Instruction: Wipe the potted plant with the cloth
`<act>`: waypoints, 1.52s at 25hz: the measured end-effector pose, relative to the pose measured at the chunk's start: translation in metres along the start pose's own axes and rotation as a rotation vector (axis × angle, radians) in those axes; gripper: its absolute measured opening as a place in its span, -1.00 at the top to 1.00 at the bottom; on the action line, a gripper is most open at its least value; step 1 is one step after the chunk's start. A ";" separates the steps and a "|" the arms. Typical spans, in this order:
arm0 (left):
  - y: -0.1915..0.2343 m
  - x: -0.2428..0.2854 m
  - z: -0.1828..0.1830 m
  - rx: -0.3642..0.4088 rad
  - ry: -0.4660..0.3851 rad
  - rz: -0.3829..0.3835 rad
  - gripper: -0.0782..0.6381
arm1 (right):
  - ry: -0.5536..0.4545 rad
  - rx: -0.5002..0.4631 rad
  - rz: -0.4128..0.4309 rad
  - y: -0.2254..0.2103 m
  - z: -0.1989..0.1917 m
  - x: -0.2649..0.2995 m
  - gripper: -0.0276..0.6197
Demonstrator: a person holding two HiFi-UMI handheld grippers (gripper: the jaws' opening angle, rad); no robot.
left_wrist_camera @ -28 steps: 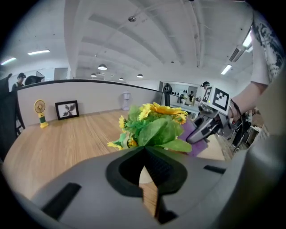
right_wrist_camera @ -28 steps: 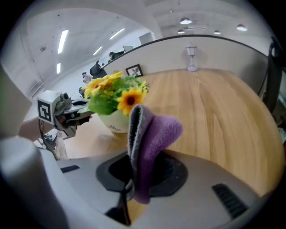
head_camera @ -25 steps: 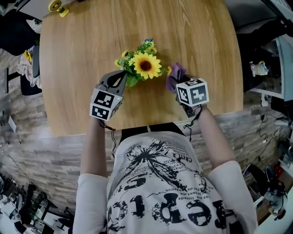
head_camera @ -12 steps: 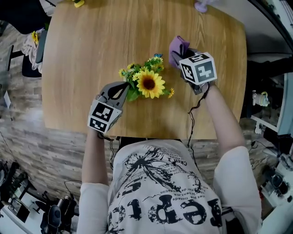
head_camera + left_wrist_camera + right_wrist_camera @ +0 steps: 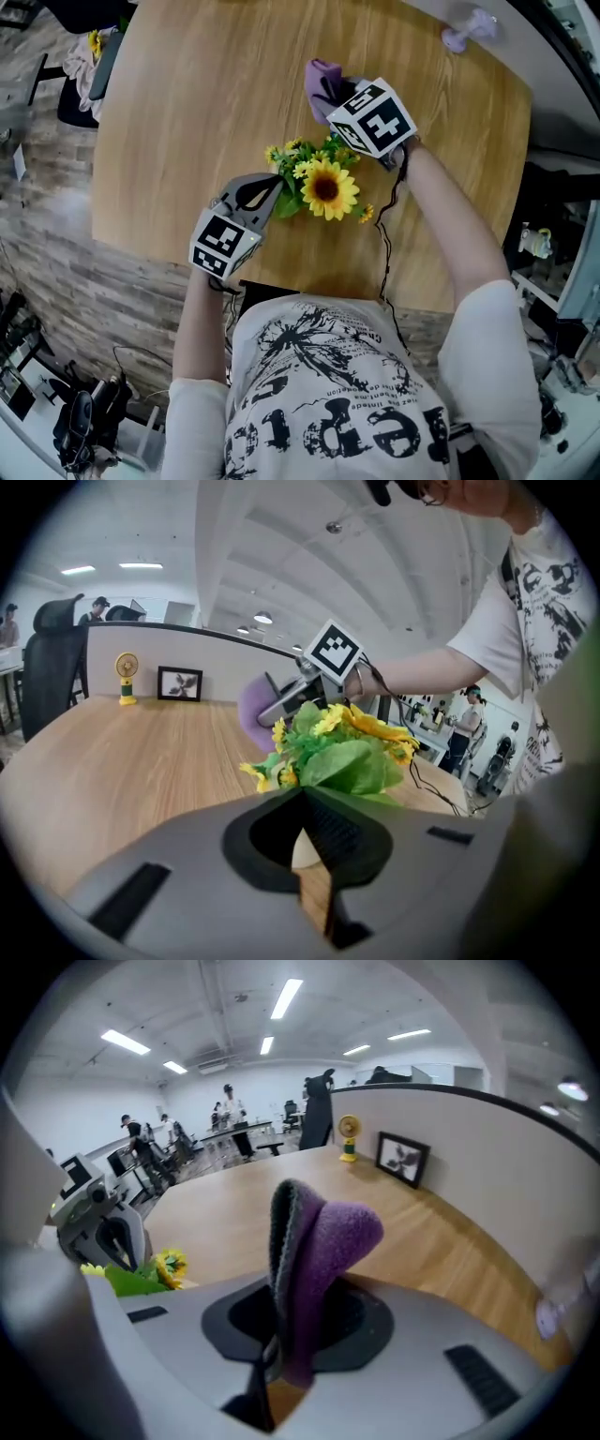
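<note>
The potted plant (image 5: 323, 185), a sunflower among small yellow blooms and green leaves, stands on the round wooden table (image 5: 187, 112). My left gripper (image 5: 275, 180) is shut with its tips against the leaves on the plant's left. I cannot tell whether a leaf is pinched. In the left gripper view the closed jaws (image 5: 302, 794) sit just before the foliage (image 5: 342, 757), and a pale bit of pot (image 5: 305, 852) shows under them. My right gripper (image 5: 342, 94) is behind the plant, shut on the purple cloth (image 5: 322, 77). In the right gripper view the cloth (image 5: 319, 1241) stands folded up out of the jaws.
A small yellow fan (image 5: 349, 1136) and a picture frame (image 5: 402, 1160) stand at the table's far edge by a partition. A lilac object (image 5: 469, 28) lies at the far right corner. A cable (image 5: 384, 244) trails from the right gripper. People and desks fill the background.
My right gripper has carried the cloth from the plant's near right side round to its far side, rolling as it went. The left gripper has stayed at the leaves.
</note>
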State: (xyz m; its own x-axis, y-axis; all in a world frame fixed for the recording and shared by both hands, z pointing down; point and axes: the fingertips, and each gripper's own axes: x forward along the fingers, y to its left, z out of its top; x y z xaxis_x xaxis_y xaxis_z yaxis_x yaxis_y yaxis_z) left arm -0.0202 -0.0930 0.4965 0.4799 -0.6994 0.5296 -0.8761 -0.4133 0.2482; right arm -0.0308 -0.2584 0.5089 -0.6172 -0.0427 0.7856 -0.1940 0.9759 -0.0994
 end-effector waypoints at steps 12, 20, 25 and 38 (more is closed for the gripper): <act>0.008 0.006 0.007 -0.085 -0.083 0.095 0.77 | 0.253 -0.279 0.355 0.067 -0.048 0.023 0.69; 0.012 0.009 0.008 -0.100 -0.072 0.101 0.78 | 0.373 -0.337 0.448 0.075 -0.071 0.016 0.70; 0.012 0.009 0.007 -0.084 -0.073 0.113 0.78 | 0.456 -0.445 0.501 0.074 -0.094 0.005 0.70; 0.016 0.011 0.012 -0.119 -0.097 0.147 0.78 | 0.528 -0.362 0.537 0.074 -0.134 -0.029 0.69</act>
State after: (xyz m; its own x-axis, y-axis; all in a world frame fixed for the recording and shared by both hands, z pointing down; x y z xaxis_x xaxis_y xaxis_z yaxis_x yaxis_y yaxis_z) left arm -0.0281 -0.1143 0.4966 0.3435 -0.8024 0.4880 -0.9335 -0.2350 0.2707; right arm 0.0749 -0.1562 0.5611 -0.0998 0.4656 0.8793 0.3375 0.8472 -0.4103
